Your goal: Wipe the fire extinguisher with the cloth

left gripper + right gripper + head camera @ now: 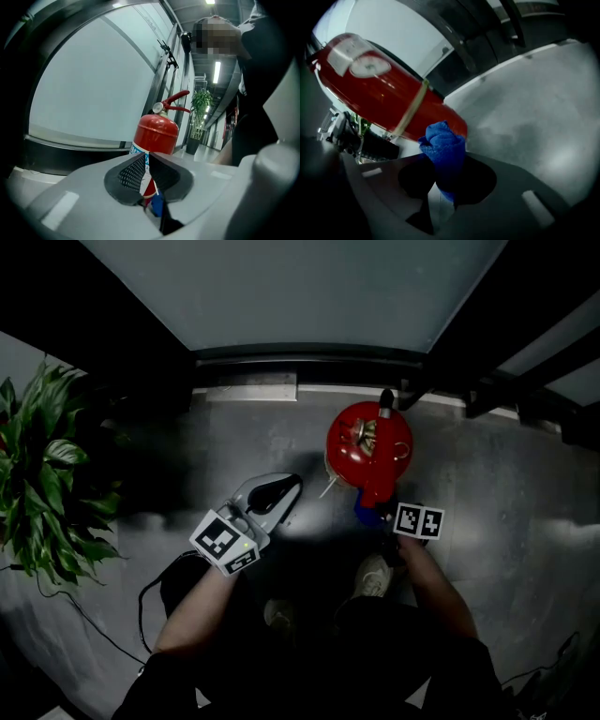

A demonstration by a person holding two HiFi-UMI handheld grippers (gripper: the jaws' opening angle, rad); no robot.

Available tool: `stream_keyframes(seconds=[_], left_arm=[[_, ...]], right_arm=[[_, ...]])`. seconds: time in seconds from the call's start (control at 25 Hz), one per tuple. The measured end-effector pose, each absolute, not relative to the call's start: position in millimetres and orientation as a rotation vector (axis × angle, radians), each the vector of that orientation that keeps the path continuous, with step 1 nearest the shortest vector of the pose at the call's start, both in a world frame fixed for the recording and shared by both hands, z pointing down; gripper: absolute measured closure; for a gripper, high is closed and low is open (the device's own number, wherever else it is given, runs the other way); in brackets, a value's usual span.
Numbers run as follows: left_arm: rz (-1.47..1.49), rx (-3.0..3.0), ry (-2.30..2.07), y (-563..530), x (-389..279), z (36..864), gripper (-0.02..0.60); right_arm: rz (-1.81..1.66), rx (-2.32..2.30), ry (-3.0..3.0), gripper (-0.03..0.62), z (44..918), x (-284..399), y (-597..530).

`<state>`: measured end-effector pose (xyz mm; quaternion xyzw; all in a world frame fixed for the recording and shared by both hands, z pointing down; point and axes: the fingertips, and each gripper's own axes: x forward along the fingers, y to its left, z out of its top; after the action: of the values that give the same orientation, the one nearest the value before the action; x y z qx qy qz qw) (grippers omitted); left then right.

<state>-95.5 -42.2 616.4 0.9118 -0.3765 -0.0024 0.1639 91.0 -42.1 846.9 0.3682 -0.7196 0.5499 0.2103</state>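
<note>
Right claw pinching one blue cloth (bunched), one fire extinguisher

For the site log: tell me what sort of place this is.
Probably an indoor corridor in an office or public building: a long glass wall lines a grey floor, ceiling strip lights run into the distance, and a leafy plant and a red fire extinguisher stand nearby.

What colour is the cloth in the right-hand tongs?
Blue: the cloth shows best in the right gripper view.
</note>
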Motion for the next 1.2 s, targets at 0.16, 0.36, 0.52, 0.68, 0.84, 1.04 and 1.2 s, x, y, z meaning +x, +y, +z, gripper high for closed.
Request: stream_keyframes(seconds=[0.16,0.36,0.52,0.68,0.84,1.04,1.2], left_arm=[[-0.159,2.558,-1.117,-61.9,-104.7,602.7,0.557],[-0.261,2.59,-1.152,-76.0,-111.2,582.6,0.557],[-0.251,2.647,-1.155,-73.3,-111.1,568.8,0.554],[-0.3,2.678,-1.174,-80.6,-108.3,545.2,0.554],[-0.263,2.788,-1.154,-84.5,-98.1,506.7,0.554],[-0.19,2.765,-1.178,-80.0,-93.3,439.3,0.554],[-0.122,2.746,-1.177,-73.6,-84.7,362.8,0.554]], right_arm=[[1.411,1.125,-2.12,0.505,790.7,114.9,-67.5],[1.224,1.215,-2.316,0.505,704.7,129.3,-91.6],[1.077,1.206,-2.471,0.505,638.8,129.8,-95.9],[0.939,1.23,-2.587,0.505,585.9,135.6,-105.8],[0.734,1.254,-2.683,0.505,540.6,131.6,-113.3],[0.618,1.336,-2.686,0.505,470.9,128.3,-117.4],[0.526,1.335,-2.682,0.505,386.2,123.1,-107.3]])
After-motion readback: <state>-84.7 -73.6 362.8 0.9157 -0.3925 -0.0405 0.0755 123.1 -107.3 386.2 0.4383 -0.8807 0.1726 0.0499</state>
